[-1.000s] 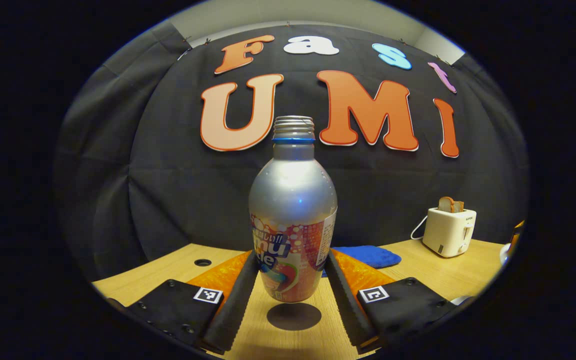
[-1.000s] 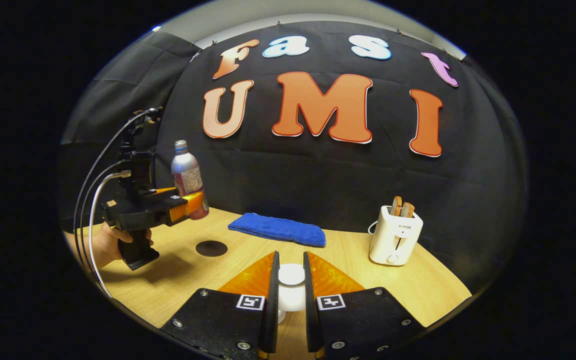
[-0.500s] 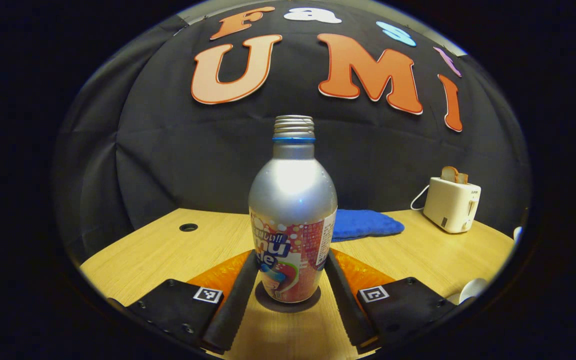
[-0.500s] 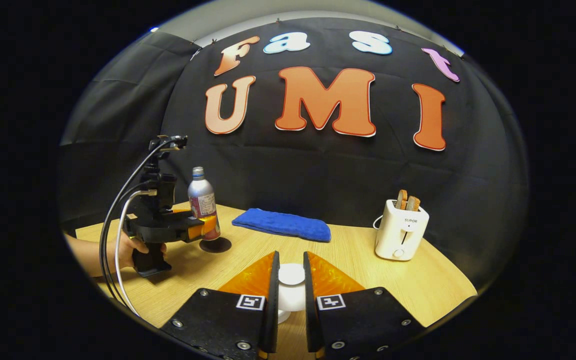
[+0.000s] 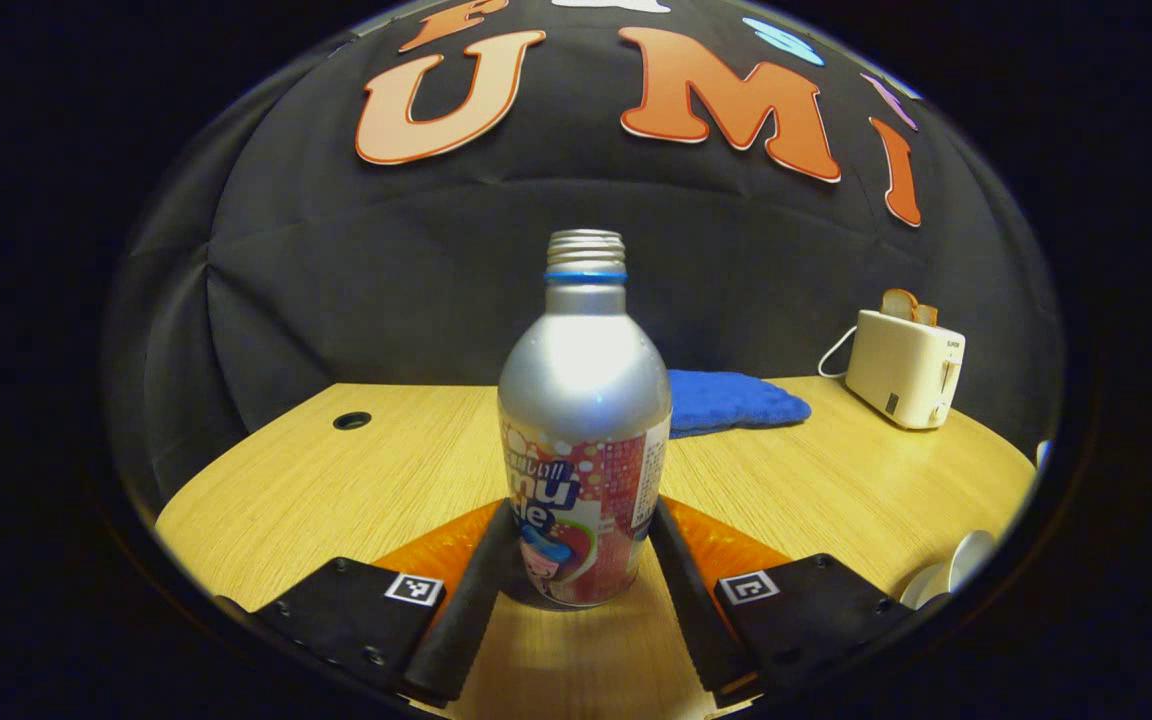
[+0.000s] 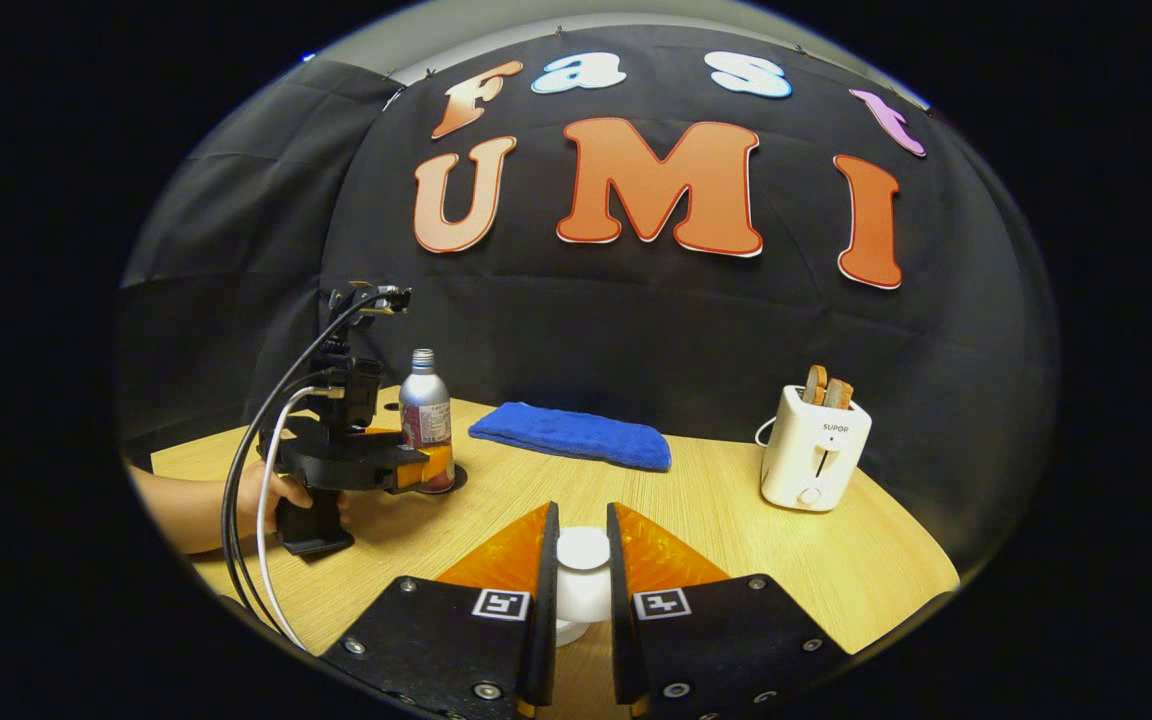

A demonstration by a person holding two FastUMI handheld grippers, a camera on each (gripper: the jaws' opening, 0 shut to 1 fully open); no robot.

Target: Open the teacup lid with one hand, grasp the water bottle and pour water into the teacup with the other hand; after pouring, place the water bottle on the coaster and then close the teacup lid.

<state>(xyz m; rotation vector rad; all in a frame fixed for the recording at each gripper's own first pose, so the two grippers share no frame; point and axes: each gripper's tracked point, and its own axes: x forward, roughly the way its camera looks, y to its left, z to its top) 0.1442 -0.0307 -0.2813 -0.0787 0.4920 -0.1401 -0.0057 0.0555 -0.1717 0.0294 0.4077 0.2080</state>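
Observation:
The silver water bottle (image 5: 584,430) with a colourful label and no cap stands upright on the wooden table (image 5: 336,490), and my left gripper (image 5: 582,515) is shut on its lower part. In the right gripper view the bottle (image 6: 425,410) rests on the dark round coaster (image 6: 454,484), with the left gripper (image 6: 428,470) around it and a hand (image 6: 271,492) on its handle. My right gripper (image 6: 582,512) is shut on the white teacup lid (image 6: 583,555), held above the table. The white teacup (image 5: 948,572) sits at the lower right edge, partly cut off.
A white toaster (image 6: 816,450) with bread slices stands at the back right, its cord trailing behind. A folded blue cloth (image 6: 571,435) lies along the back of the table. A small round hole (image 5: 351,420) sits in the tabletop at the far left.
My left gripper has come down with the bottle from above the table and set it on the coaster. The right gripper has kept the lid almost still.

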